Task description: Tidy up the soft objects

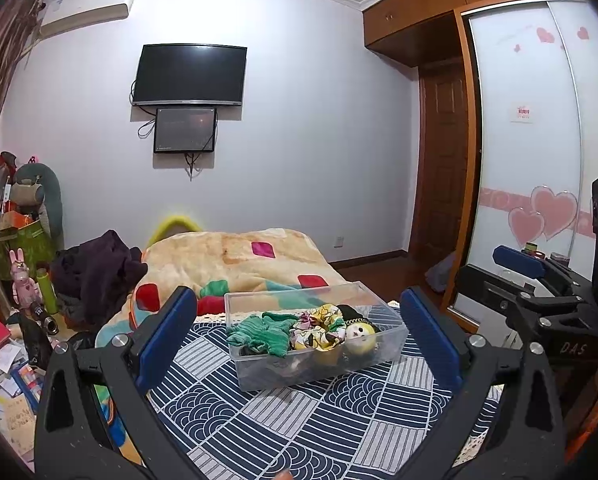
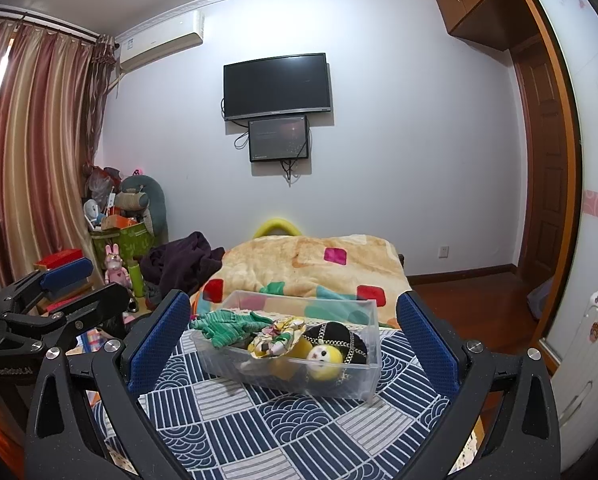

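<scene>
With both the left gripper [image 1: 299,340] and right gripper [image 2: 295,340] spread wide and empty, near the clear bin [image 2: 369,376] already holding the soft toys [image 2: 299,340], we judge sorting nearly done.

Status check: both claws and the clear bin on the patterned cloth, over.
Left claw open, empty. Right claw open, empty. Clear bin on the cloth, holding green knit, floral scrunchie, yellow plush. Nothing between claws and bin.
</scene>
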